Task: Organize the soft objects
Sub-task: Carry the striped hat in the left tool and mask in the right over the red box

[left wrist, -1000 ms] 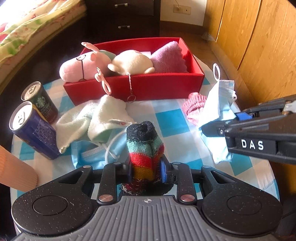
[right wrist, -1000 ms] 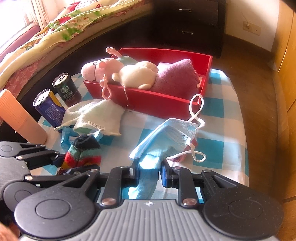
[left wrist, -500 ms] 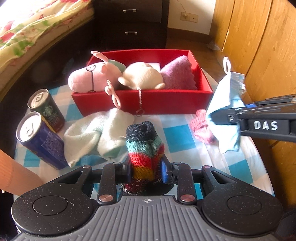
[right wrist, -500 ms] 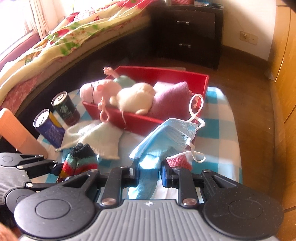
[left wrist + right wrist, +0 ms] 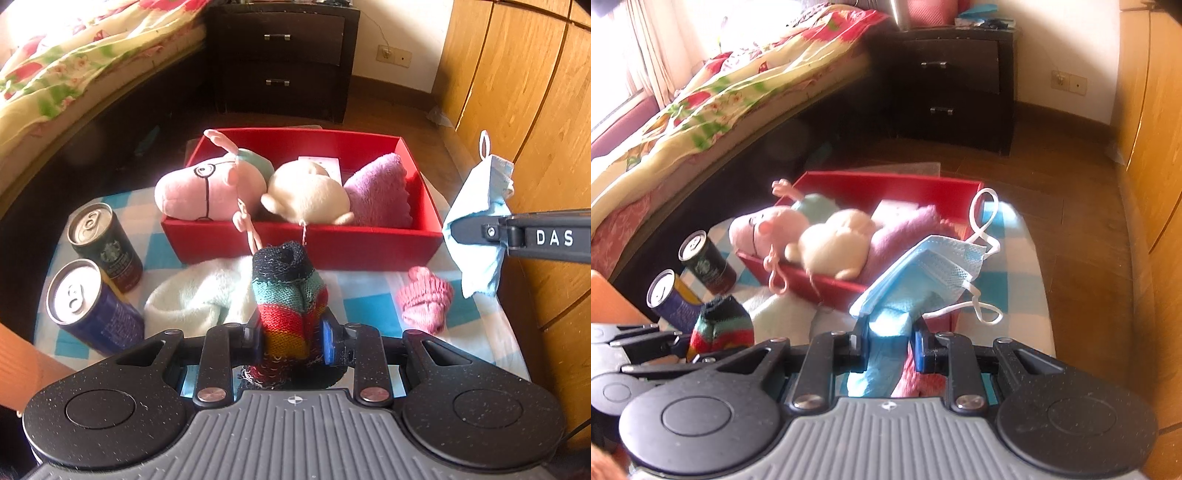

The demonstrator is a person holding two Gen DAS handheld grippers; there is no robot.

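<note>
The left gripper (image 5: 291, 339) clamps a rainbow-striped knit sock (image 5: 286, 291), held upright above the checked surface (image 5: 364, 291). The right gripper (image 5: 888, 345) pinches a blue face mask (image 5: 923, 271) between closed jaws, its white ear loops dangling free. Just beyond both stands the red box (image 5: 306, 243), which holds a pink plush pig (image 5: 199, 190), a cream plush toy (image 5: 308, 197) and a purple cloth (image 5: 380, 194). On the surface lie a white cloth (image 5: 195, 297) and a pink knit piece (image 5: 424, 299), with two drink cans (image 5: 94, 273) at the left edge.
</note>
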